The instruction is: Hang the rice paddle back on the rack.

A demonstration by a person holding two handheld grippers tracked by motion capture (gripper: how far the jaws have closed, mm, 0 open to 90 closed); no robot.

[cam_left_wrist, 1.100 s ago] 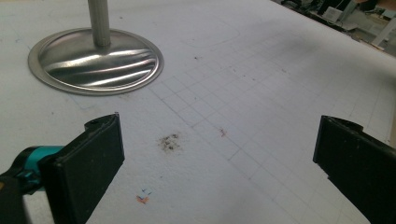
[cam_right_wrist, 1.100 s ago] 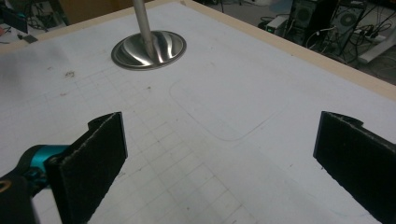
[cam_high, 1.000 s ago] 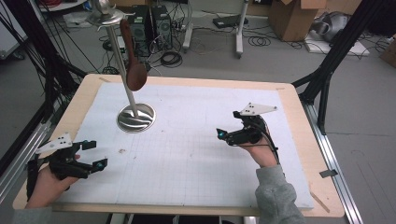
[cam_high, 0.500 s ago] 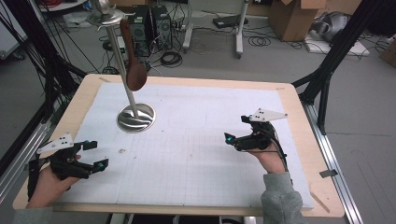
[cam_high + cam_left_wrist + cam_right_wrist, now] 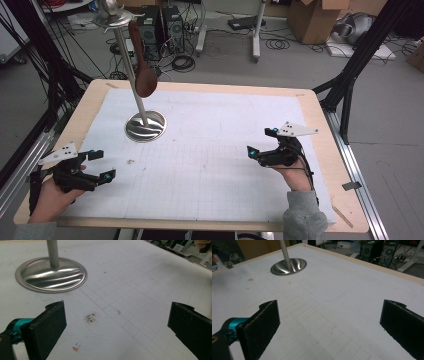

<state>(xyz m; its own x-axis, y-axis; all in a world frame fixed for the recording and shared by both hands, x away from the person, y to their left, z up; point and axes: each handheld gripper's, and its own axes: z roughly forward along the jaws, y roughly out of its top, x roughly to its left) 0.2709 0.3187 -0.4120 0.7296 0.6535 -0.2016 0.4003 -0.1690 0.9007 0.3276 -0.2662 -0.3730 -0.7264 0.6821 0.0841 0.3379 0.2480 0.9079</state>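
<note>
A wooden spoon (image 5: 142, 60) is hanging from the top of the metal stand (image 5: 145, 126) at the far left of the table (image 5: 320, 115), untouched, while both grippers are idling well short of the stand — jaws spread wide and empty in each gripper view. Over the last second the right gripper (image 5: 260, 144) is drifting back toward the person's edge, farther from the stand, while the left gripper (image 5: 101, 165) is keeping its place in front of the stand's base (image 5: 51, 273). That retreat is suggesting no reach for the spoon is under way — the pick-up is likely yet to begin
</note>
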